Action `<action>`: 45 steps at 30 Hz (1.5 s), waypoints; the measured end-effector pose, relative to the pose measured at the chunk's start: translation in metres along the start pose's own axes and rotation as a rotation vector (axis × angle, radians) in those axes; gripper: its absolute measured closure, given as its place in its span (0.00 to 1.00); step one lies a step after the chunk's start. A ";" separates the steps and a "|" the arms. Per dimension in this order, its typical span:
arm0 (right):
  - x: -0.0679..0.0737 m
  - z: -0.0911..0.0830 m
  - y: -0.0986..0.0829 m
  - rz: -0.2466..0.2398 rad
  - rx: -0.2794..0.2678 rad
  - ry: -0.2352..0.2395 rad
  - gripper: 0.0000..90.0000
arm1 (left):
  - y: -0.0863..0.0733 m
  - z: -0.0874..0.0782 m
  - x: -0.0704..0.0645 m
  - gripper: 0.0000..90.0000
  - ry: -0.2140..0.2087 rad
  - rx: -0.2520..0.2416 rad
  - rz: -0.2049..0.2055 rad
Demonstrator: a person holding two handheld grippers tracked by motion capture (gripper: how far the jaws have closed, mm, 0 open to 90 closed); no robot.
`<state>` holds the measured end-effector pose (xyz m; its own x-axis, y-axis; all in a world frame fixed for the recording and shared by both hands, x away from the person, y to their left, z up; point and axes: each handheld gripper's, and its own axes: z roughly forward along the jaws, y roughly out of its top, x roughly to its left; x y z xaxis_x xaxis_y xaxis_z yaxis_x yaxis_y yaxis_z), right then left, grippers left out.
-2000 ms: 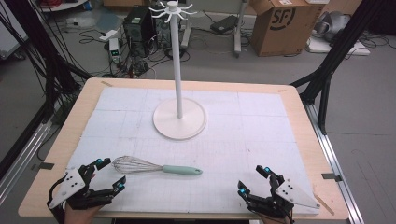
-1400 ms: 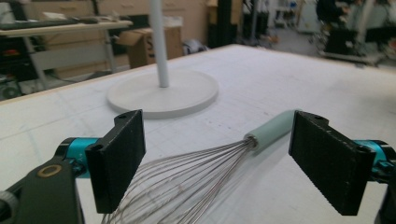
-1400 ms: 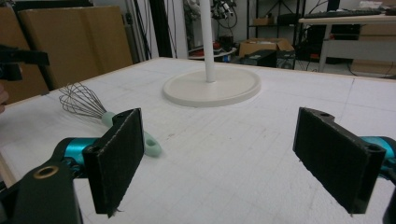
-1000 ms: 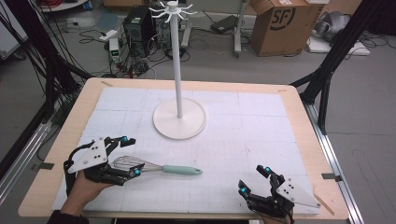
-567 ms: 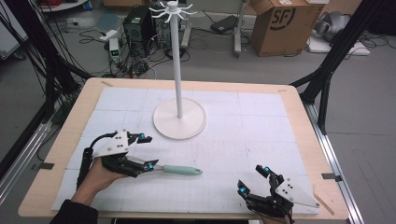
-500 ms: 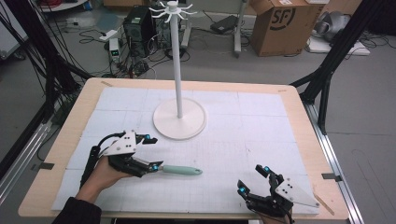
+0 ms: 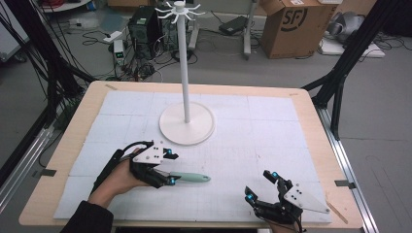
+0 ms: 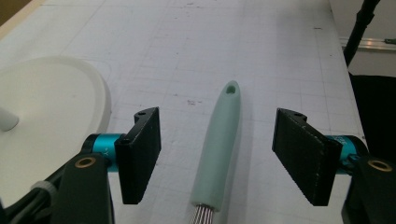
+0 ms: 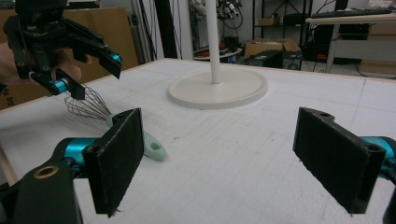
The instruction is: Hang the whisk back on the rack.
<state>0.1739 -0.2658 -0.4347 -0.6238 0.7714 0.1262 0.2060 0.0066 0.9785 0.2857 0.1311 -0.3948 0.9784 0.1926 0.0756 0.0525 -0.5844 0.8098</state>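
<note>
A whisk with a mint-green handle [image 7: 190,178] lies flat on the white mat, handle pointing right. My left gripper [image 7: 170,169] is open and straddles the whisk where the wires meet the handle. In the left gripper view the handle [image 8: 219,135] runs up between the two spread jaws without touching either pad. My right gripper [image 7: 261,186] stands open near the front right of the mat with nothing between its jaws. From the right gripper view [image 9: 224,149] the whisk's wire head [image 9: 88,106] shows under the left gripper [image 9: 88,70].
A white hook stand [image 7: 186,124] with a round base and a tall pole rises at the mat's centre back; its base [image 8: 51,107] lies just left of my left jaw. Wooden table edges [image 7: 340,194] frame the mat. Boxes and cables sit on the floor beyond.
My left gripper has travelled from the front left corner to the right and now sits open over the whisk. The right gripper and the whisk have stayed put.
</note>
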 end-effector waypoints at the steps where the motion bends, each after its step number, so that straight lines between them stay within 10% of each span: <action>1: 0.000 0.000 0.000 0.000 0.000 0.000 0.17 | 0.002 0.005 0.002 0.37 -0.012 0.039 0.001; 16: 0.000 0.001 0.000 0.012 -0.007 0.004 0.17 | -0.002 0.030 0.011 0.40 -0.056 0.208 0.000; 40: -0.002 0.000 0.000 0.011 -0.013 -0.003 0.17 | -0.002 0.060 0.006 0.61 -0.143 0.434 0.119; 45: -0.002 0.000 0.000 0.011 -0.015 -0.004 0.17 | -0.003 0.062 0.015 0.68 -0.206 0.435 0.069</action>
<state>0.1747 -0.2673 -0.4344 -0.6188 0.7737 0.1363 0.2018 -0.0111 0.9794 0.3126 0.0870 -0.4322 0.9995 0.0079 -0.0317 0.0223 -0.8743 0.4849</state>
